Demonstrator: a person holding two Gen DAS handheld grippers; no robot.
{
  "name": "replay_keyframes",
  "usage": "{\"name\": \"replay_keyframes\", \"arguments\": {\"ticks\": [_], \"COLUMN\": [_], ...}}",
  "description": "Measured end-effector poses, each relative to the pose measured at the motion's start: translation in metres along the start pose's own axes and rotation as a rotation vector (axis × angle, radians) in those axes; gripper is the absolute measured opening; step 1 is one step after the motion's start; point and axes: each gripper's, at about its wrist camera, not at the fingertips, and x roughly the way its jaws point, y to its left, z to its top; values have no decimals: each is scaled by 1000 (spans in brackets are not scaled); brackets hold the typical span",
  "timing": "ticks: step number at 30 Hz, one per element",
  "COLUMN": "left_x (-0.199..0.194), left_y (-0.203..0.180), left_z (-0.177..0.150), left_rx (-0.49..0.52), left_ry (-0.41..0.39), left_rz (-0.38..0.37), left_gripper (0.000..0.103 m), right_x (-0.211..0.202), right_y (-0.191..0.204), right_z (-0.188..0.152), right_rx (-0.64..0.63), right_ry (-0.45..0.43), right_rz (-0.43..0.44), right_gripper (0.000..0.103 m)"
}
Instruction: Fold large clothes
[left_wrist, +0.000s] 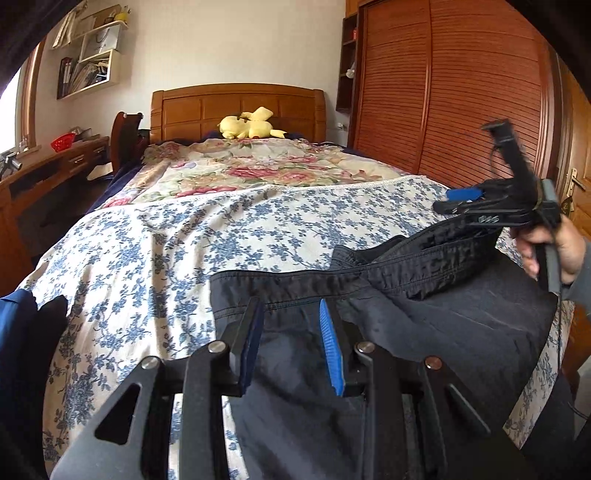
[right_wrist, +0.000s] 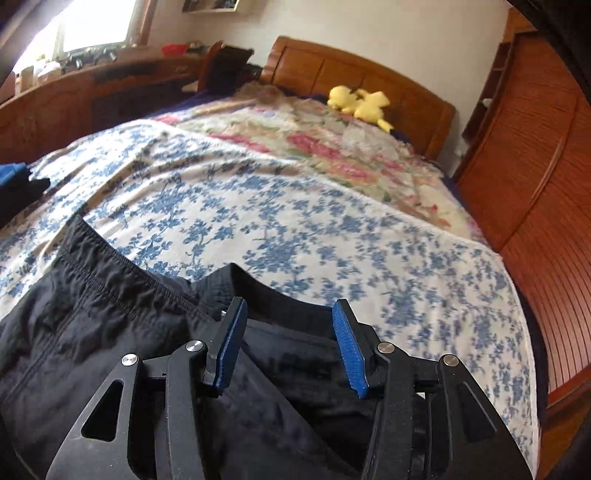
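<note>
Left gripper (left_wrist: 291, 325): jaws part-open, pads clear of cloth, holding nothing, poised above the black trousers (left_wrist: 424, 325). The waistband (left_wrist: 295, 284) lies just ahead of its fingertips; the garment spreads beneath and to its right on the blue-flowered sheet (left_wrist: 155, 251). Right gripper (right_wrist: 290, 334): jaws apart, empty, over the same trousers, waistband just beyond its tips. Farther ahead: a floral quilt (left_wrist: 258, 166), then a yellow plush toy (left_wrist: 247, 125) against the wooden headboard (left_wrist: 236, 107).
</note>
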Motion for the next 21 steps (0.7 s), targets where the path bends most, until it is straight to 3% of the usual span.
{"name": "replay_keyframes", "arguments": {"ticks": [5, 10, 16, 21], "left_x": [13, 29, 47, 49], "left_y": [-24, -47, -62, -63], "left_z": [-3, -10, -21, -22], "left_rx": [40, 77, 90, 85], "left_ry": [27, 61, 103, 107], "left_rz": [-41, -76, -111, -121], "left_gripper": [30, 30, 31, 32], "right_x": [-55, -78, -64, -27], "right_y": [-34, -62, -86, -97], "right_z": [-27, -61, -102, -114], "right_rx": [36, 64, 79, 70], "right_ry": [-54, -54, 43, 122], "right_rz": [-6, -34, -41, -69], "right_gripper": [56, 63, 67, 67]}}
